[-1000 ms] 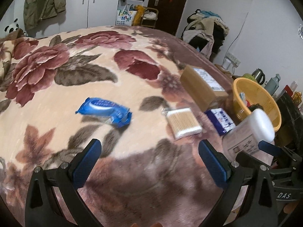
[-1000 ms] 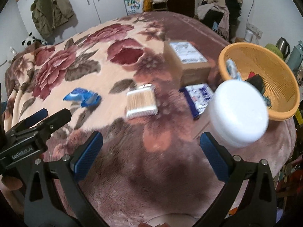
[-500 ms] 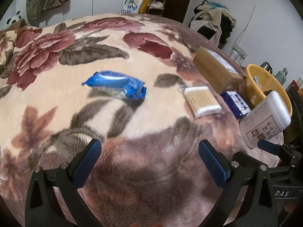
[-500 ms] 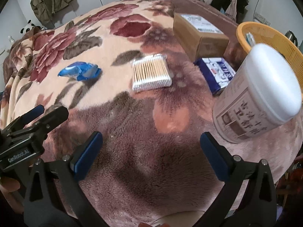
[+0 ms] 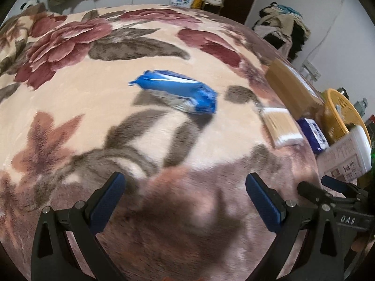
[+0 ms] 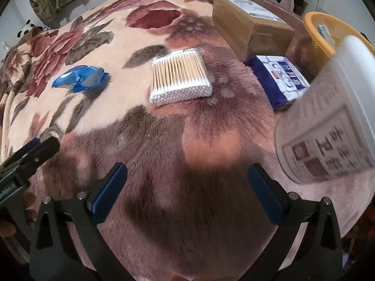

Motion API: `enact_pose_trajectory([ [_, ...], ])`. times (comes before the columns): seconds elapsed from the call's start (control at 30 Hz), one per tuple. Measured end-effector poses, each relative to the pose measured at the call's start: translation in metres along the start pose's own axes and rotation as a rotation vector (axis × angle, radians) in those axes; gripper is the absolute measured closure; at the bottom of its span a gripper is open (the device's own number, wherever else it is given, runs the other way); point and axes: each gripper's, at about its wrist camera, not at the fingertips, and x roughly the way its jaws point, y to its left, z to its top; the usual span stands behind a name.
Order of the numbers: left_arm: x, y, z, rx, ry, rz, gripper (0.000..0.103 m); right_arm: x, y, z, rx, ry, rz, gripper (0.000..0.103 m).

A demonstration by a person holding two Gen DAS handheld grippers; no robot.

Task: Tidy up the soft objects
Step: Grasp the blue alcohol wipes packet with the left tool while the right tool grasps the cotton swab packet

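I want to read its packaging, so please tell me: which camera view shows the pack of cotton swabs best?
The right wrist view: the pack of cotton swabs lies near the centre, sharp, individual sticks visible. In the left wrist view it sits toward the right edge, smaller and blurred.

The letters "DAS" stand in white on the black frame of the right claw [image 5: 337,187], at about 4 o'clock in the left wrist view. The big white jar [image 6: 328,126], at 3 o'clock in the right wrist view, has a label with dark signs, too blurred to read. The blue-and-white pack [image 6: 281,79] at 2 o'clock has print that may be writing, but it is too small.
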Motion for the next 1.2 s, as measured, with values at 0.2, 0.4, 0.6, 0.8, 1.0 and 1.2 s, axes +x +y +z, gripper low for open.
enact_pose_trajectory([
  [0.2,0.004,0.018,0.018,-0.03,-0.006,0.018,0.0,0.025,0.007,0.031,-0.012,0.008,-0.026,0.0],
  [0.4,0.006,0.026,0.056,-0.089,-0.021,-0.009,0.0,0.051,0.008,0.066,-0.01,0.022,-0.065,0.0],
  [0.6,0.029,0.024,0.1,-0.134,0.007,0.014,0.0,0.068,0.006,0.082,-0.005,0.047,-0.065,0.014],
  [0.8,0.067,0.026,0.122,-0.367,0.07,0.043,0.0,0.067,0.009,0.077,-0.045,0.028,-0.088,0.029],
  [1.0,0.099,0.009,0.126,-0.475,0.122,0.21,0.0,0.065,0.01,0.071,-0.068,0.012,-0.096,0.029],
  [1.2,0.095,-0.003,0.098,-0.223,0.156,0.24,0.003,0.055,0.01,0.066,-0.089,-0.006,-0.074,0.033],
])
